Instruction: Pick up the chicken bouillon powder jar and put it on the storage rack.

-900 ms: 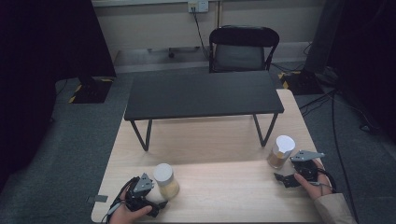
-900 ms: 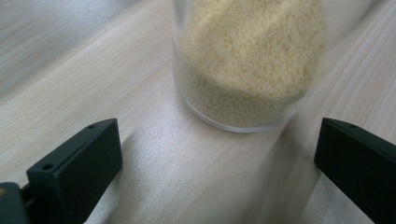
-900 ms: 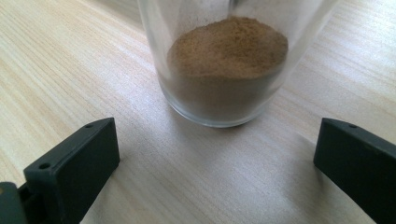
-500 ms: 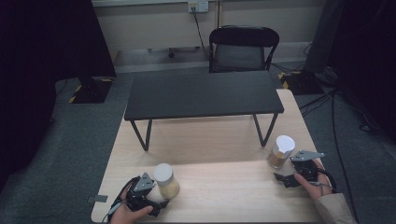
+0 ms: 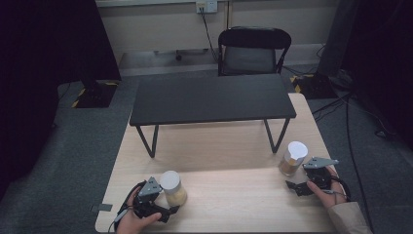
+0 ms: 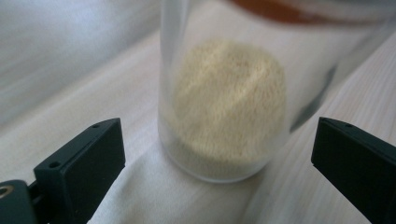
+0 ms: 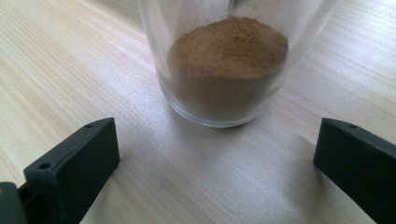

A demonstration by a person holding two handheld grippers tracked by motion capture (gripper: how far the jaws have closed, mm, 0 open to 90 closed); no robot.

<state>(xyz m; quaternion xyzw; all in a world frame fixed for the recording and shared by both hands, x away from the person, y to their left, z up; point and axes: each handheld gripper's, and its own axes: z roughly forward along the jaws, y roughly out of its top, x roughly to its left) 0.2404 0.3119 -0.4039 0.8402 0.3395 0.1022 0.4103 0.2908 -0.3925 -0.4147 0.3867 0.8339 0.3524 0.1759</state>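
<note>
A clear jar with a white lid and pale yellow grains (image 5: 173,189) (image 6: 224,107) stands near the table's front left. My left gripper (image 5: 170,209) (image 6: 219,158) is open just in front of it, jaws wide on either side, not touching. A second white-lidded jar holding brown powder (image 5: 292,158) (image 7: 229,65) stands at the front right. My right gripper (image 5: 294,184) (image 7: 217,163) is open right before it, with the jar a little beyond the jaw tips.
A low black bench-like table (image 5: 212,100) stands on the wooden tabletop (image 5: 224,146) across its far half. A black chair (image 5: 253,51) sits behind. Bare wood lies between the two jars.
</note>
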